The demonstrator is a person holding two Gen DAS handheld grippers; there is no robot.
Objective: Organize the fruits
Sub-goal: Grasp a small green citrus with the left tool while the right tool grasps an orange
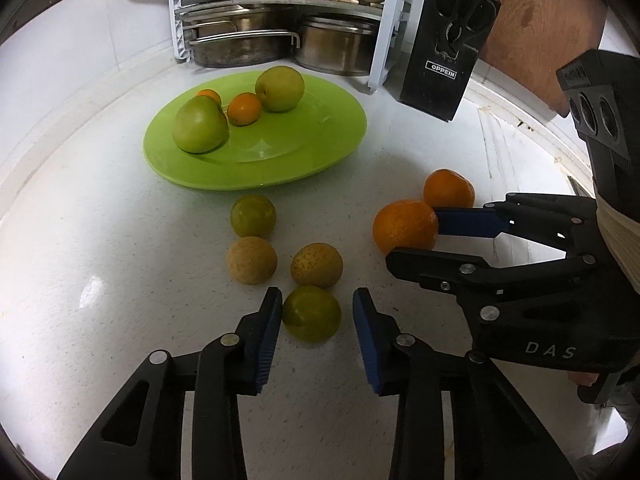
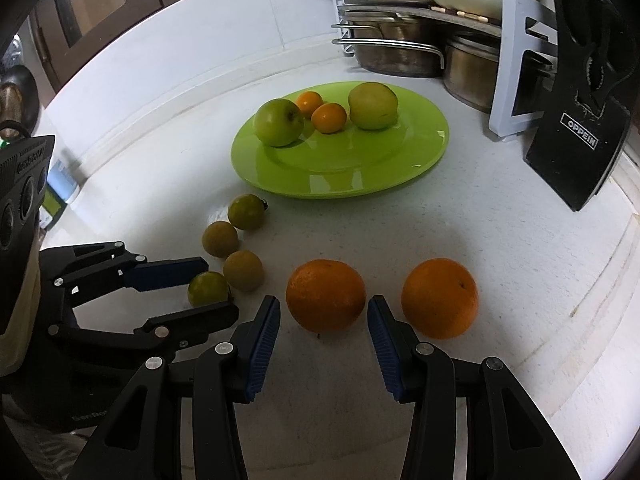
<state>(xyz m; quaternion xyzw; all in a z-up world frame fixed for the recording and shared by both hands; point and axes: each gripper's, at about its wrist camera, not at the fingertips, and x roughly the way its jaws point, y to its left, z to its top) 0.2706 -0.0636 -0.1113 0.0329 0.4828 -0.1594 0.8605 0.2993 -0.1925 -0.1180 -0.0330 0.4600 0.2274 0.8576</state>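
Note:
A lime-green plate point(image 1: 320, 152) holds two green apples point(image 1: 200, 124) and two small oranges point(image 1: 245, 109). Several small green and tan fruits lie on the white counter in front of it. My left gripper point(image 1: 318, 294) straddles the nearest green fruit point(image 1: 311, 312). Its left pad point(image 1: 269, 336) touches the fruit and a thin gap shows at the other pad. My right gripper point(image 2: 324, 300) is open, its tips flanking the near side of one orange point(image 2: 326, 296). A second orange point(image 2: 439, 298) rests just right of it.
A black knife block point(image 1: 440, 68) stands right of the plate. A white rack with steel pots point(image 1: 248, 40) lines the back wall. A bottle point(image 2: 60, 188) stands at the counter's left edge. The two grippers work close together, side by side.

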